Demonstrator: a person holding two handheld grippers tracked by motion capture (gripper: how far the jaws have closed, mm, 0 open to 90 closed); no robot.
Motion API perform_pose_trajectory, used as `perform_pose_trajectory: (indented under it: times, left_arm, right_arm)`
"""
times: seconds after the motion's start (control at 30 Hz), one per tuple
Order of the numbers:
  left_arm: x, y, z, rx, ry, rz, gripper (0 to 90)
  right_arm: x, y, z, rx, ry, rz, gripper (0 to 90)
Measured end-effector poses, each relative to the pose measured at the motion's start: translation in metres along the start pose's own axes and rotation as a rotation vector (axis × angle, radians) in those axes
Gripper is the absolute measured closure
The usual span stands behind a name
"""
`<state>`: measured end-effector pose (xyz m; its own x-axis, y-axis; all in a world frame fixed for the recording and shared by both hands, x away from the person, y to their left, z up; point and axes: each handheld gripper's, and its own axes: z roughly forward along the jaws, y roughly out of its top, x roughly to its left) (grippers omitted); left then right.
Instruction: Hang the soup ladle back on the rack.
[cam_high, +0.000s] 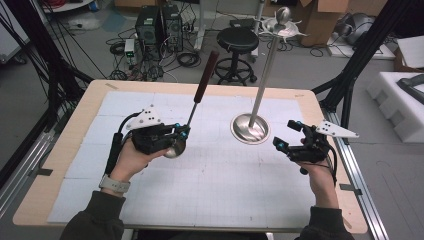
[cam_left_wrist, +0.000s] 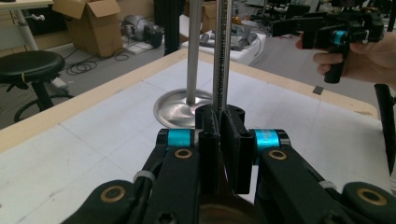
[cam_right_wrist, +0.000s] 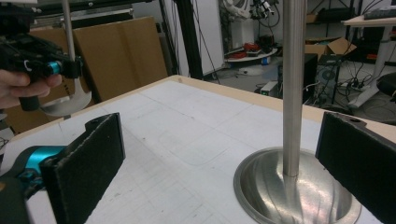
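A ladle with a dark red handle and a steel bowl stands nearly upright, tilted to the right, above the table. My left gripper is shut on its thin steel shaft just above the bowl, and the pads pinch the rod. A tall steel stand with hooks at its top rests on a round base right of centre. My right gripper hovers open beside that base, its wide pads on either side of the pole without touching it.
The white gridded mat covers the wooden table. Behind the far edge stand a black stool, computer towers and cables. Black frame legs rise at both sides. A metal rail runs along the right edge.
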<state>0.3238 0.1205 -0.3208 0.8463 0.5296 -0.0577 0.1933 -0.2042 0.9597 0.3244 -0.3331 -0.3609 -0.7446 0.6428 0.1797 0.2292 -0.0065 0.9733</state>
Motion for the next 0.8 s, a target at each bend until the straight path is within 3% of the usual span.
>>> perform_pose_trajectory:
  times: [0.17, 0.27, 0.6, 0.8]
  left_arm:
    - [0.0, 0.012, 0.007, -0.003, 0.013, 0.011, 84.6]
    - [0.0, 0.019, 0.015, -0.01, -0.003, 0.001, 84.6]
    - [0.006, 0.039, 0.048, 0.034, -0.004, 0.008, 84.6]
    - [0.008, 0.05, 0.058, 0.037, -0.036, 0.005, 84.6]
  right_arm:
    - [-0.001, 0.0, -0.001, -0.006, -0.001, 0.0, 0.0]
    - [-0.001, 0.0, -0.001, -0.005, 0.0, 0.002, 0.0]
    - [-0.003, 0.002, -0.005, -0.027, 0.009, 0.012, 0.0]
    - [-0.003, 0.002, -0.005, -0.032, 0.016, 0.018, 0.0]
